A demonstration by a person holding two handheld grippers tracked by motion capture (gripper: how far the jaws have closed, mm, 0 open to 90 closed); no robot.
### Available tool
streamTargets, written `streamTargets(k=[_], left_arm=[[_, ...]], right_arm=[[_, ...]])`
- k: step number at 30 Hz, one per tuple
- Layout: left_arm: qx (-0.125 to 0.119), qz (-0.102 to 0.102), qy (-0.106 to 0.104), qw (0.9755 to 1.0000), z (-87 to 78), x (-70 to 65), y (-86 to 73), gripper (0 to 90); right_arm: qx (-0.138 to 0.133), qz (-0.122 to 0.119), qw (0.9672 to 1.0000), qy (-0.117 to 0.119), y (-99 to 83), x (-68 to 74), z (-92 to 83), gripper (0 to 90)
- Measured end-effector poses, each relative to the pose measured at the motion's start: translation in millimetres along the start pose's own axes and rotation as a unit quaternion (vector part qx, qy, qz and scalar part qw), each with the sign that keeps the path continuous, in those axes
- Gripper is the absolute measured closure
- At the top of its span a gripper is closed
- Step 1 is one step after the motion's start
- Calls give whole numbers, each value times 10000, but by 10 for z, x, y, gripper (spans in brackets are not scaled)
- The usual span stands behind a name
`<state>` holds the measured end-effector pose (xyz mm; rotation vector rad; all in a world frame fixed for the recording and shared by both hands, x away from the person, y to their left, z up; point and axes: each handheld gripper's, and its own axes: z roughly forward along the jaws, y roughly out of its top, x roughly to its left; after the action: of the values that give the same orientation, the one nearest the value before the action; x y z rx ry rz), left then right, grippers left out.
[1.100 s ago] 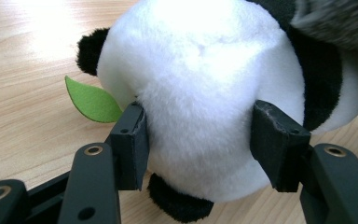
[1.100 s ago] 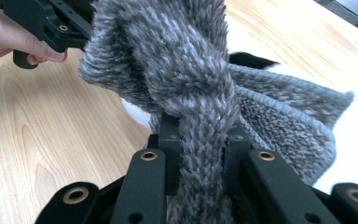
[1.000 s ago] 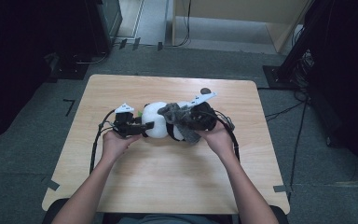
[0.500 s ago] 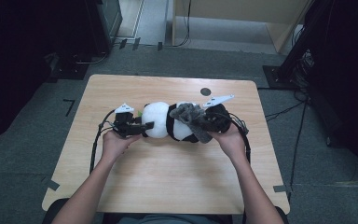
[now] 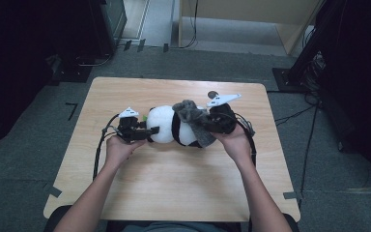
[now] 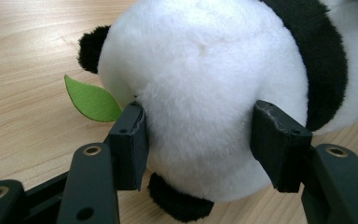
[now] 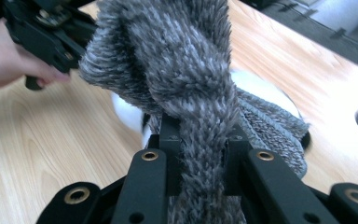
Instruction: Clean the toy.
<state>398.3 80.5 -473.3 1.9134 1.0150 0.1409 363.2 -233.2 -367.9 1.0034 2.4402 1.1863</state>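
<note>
A black-and-white plush panda toy (image 5: 171, 126) lay on its side near the middle of the light wooden table (image 5: 174, 193), somewhat closer to the far edge than to the near one. The left gripper (image 5: 147, 131) came at it from the table's left side, and in the left gripper view its two black jaws pressed into the white, rounded head of the toy (image 6: 200, 98) from either side, grasping it. A black ear showed at the top of that head, and a small green felt leaf (image 6: 91, 100) stuck out beside the left jaw, lying over the wood.

The right gripper (image 5: 207, 126) was held at the toy's other end, toward the table's right edge. Its jaws were clenched on a strip of fuzzy grey knitted scarf (image 7: 186, 79), which rose between the pads and bunched into a thick knot above them. In the high view the scarf (image 5: 193, 118) draped over the panda's body. A round dark hole (image 5: 213, 94) sat in the tabletop near the far edge, just beyond the right gripper.
</note>
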Motion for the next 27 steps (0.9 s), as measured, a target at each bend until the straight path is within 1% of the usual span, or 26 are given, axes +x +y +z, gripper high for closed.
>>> streamTargets(k=[3, 6, 8, 14, 16, 19, 20, 22, 27], left_arm=[[-8, 1, -14, 10000, 0, 4, -4, 415], [-19, 15, -7, 10000, 3, 4, -7, 415], [-20, 12, -5, 10000, 3, 2, -7, 415], [-9, 20, 13, 10000, -1, -4, -4, 414], [-18, 15, 24, 10000, 0, -8, -2, 414], [-5, 18, 34, 10000, -2, -9, 0, 413], [3, 28, 45, 10000, -2, -9, -1, 413], [12, 42, 50, 10000, -2, -6, -2, 414], [28, 43, 69, 10000, 3, -15, 4, 415]], right_arm=[[-45, -84, 9999, 117, 155, 90, 140, 770], [42, -133, 9997, 196, 271, 166, 304, 772], [103, -171, 9995, 245, 342, 207, 445, 773], [336, -222, 9988, 270, 467, 275, 777, 773], [405, -199, 9986, 291, 479, 294, 871, 773], [607, -245, 9974, 294, 457, 329, 1003, 773], [689, -265, 9969, 273, 442, 342, 1038, 773], [684, -282, 9968, 299, 415, 345, 1066, 773], [726, -334, 9965, 251, 361, 341, 1022, 774]])
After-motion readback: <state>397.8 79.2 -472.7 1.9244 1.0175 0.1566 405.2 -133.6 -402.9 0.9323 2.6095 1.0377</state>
